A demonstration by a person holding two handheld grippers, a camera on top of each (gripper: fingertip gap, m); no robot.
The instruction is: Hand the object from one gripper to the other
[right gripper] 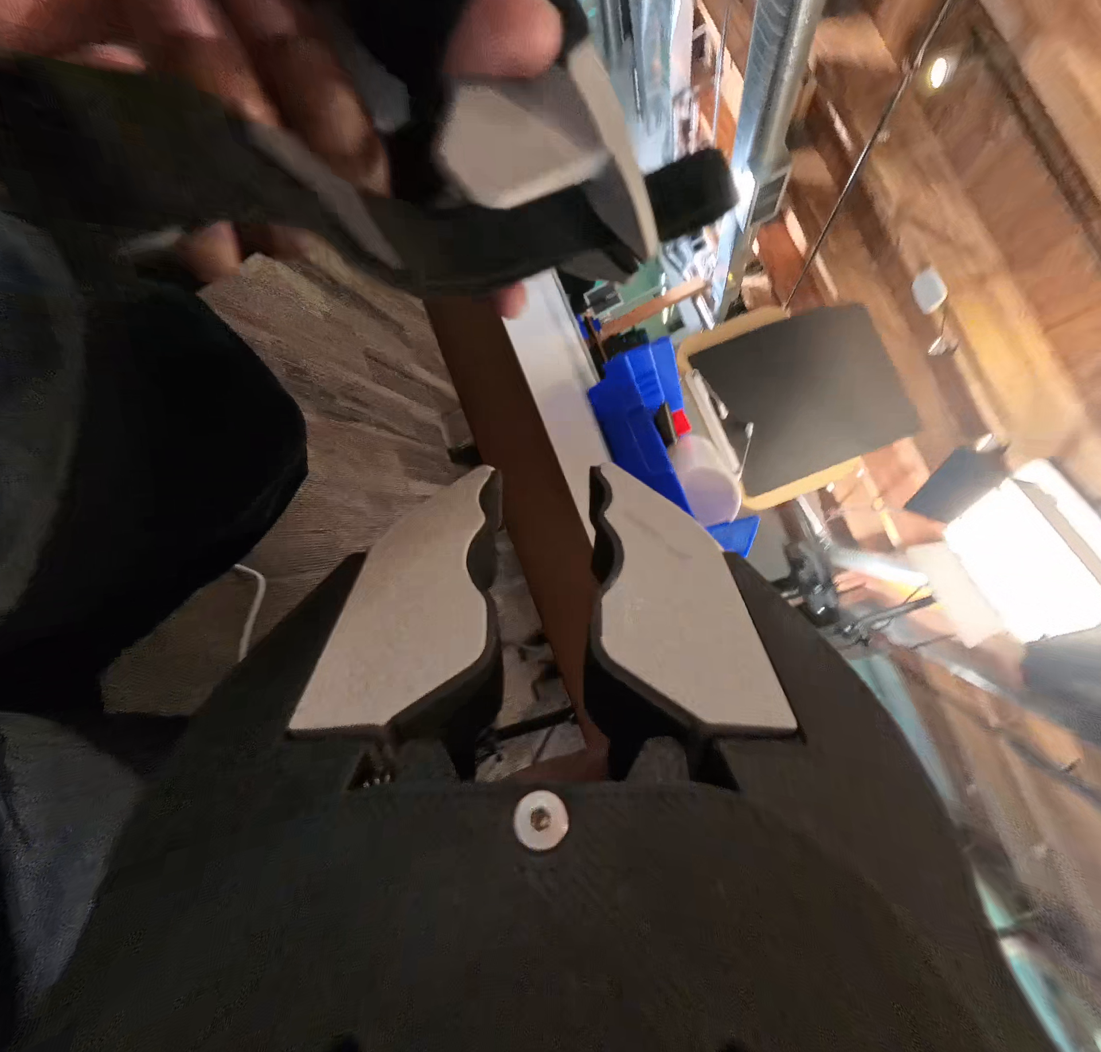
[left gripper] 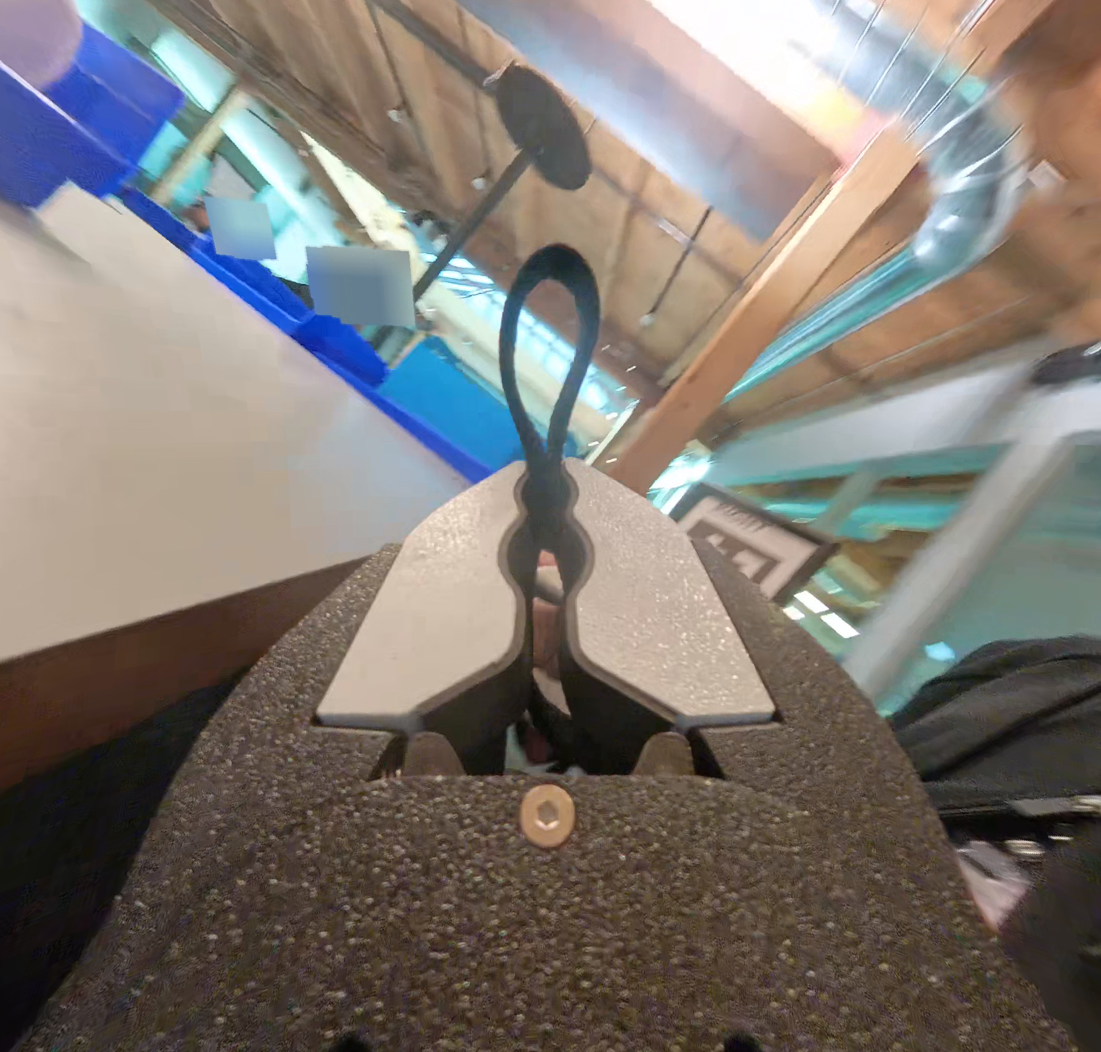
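1. In the left wrist view we see the left gripper [left gripper: 547, 505] with its two grey fingers [left gripper: 453, 594] pressed together on a black strap [left gripper: 551, 362]. The strap is folded into a narrow loop that stands out past the fingertips and points up toward the wooden ceiling [left gripper: 655, 147].
2. The strap passes through the wavy slot between the fingers and goes on down behind them, where we cannot follow it.
3. A white table [left gripper: 149, 397] lies to the left in this view, with blue bins [left gripper: 95, 111] along its far edge.
4. In the right wrist view the right gripper [right gripper: 545, 487] is held wide apart, and nothing is between its fingers [right gripper: 411, 606]. Through the gap we see only the brown table edge [right gripper: 524, 457].
5. In the same view the left gripper [right gripper: 649, 201] shows at the top, held by a hand [right gripper: 250, 58], with the strap [right gripper: 691, 192] sticking out of its tip.
6. The two grippers are apart; the right one does not touch the strap.
7. Both views are blurred.
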